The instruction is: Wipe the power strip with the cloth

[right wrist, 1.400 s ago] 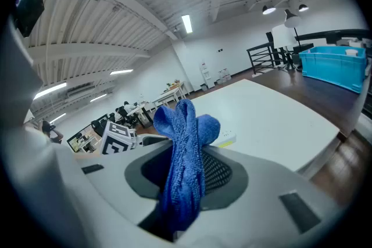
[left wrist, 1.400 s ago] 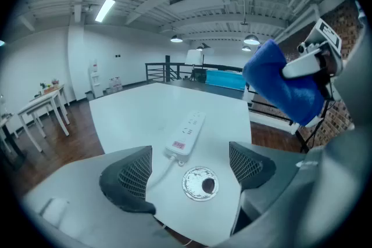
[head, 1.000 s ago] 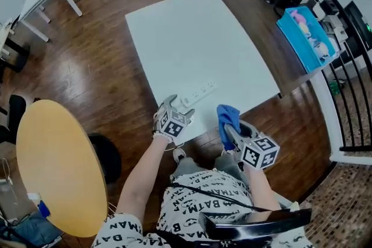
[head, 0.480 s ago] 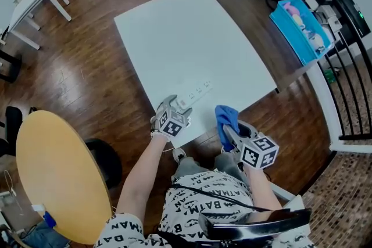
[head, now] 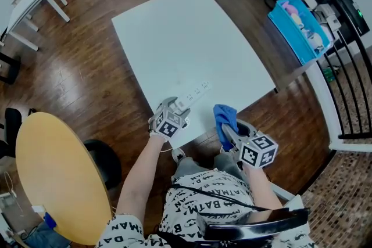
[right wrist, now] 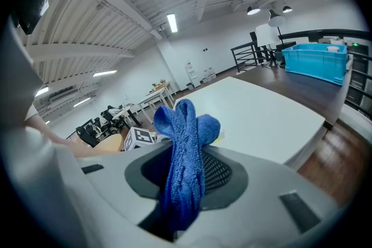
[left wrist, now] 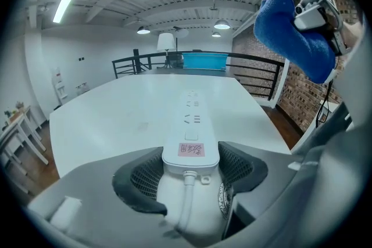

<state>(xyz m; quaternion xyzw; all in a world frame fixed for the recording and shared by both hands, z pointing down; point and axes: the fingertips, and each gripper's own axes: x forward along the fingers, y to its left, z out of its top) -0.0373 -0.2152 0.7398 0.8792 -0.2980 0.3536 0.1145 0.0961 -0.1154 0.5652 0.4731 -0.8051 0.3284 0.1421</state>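
Tabletop (head: 174, 38) power strip (head: 195, 94) points away between closing left jaws; right jaws clamp cloth (head: 224, 118).

smooth glossy white plastic power strip (left wrist: 190, 120); fuzzy blue cloth (right wrist: 185, 145); matt white table (head: 186, 38); polished wood floor (head: 87, 61).

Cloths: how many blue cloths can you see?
1. The blue cloth is squeezed between the jaws of the right gripper, held up in the air. No other cloth shows.
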